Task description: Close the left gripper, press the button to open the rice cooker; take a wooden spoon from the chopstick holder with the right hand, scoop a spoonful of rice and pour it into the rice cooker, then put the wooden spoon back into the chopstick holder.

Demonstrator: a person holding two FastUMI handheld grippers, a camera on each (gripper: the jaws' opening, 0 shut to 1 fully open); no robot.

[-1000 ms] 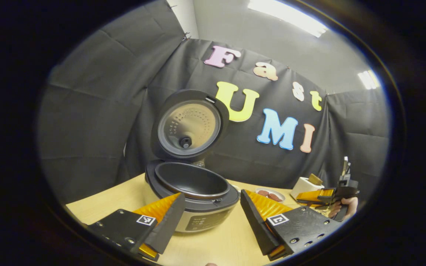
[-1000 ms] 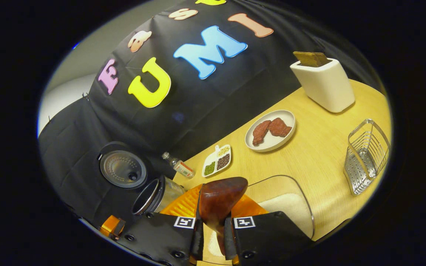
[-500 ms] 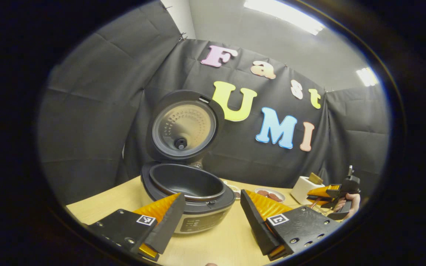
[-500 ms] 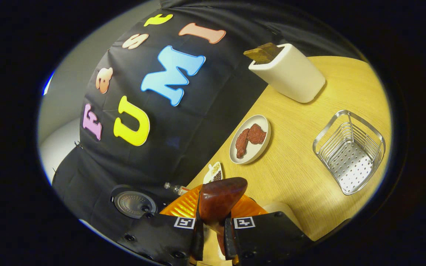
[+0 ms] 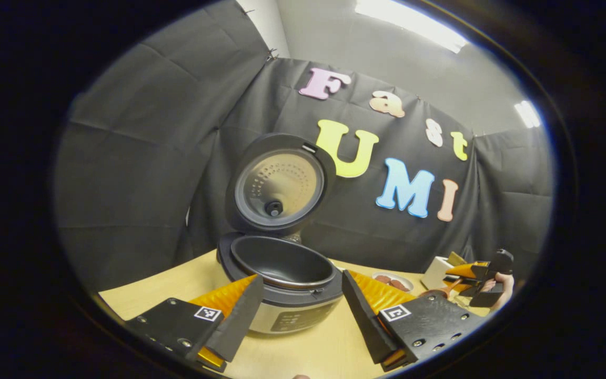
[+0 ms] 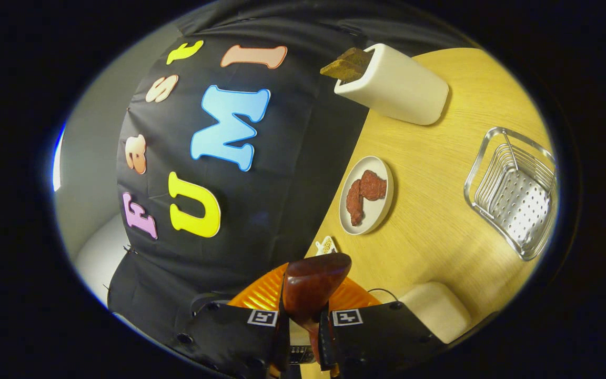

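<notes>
The rice cooker (image 5: 287,295) stands with its lid (image 5: 278,184) raised and its dark inner pot (image 5: 282,260) showing. My left gripper (image 5: 301,295) is open, one finger on each side of the cooker's front, touching nothing. Far to the right a hand (image 5: 498,287) holds my right gripper (image 5: 479,273) low over the table. In the right gripper view, that gripper (image 6: 303,329) is shut on the dark wooden spoon (image 6: 311,284), rolled steeply sideways. I cannot tell whether rice lies on the spoon. The white chopstick holder (image 6: 395,84) with wooden utensils (image 6: 347,66) stands at the table's back.
A plate with meat (image 6: 366,195), a small dish of grains (image 6: 325,246) and a wire basket (image 6: 516,192) sit on the wooden table (image 6: 440,231). The clear container of white rice (image 6: 434,310) lies just beside my right gripper. The black cloth wall is close behind.
My right gripper rolled further sideways with the spoon and sank lower; the cooker slid out of its view. The left gripper shifted only slightly.
</notes>
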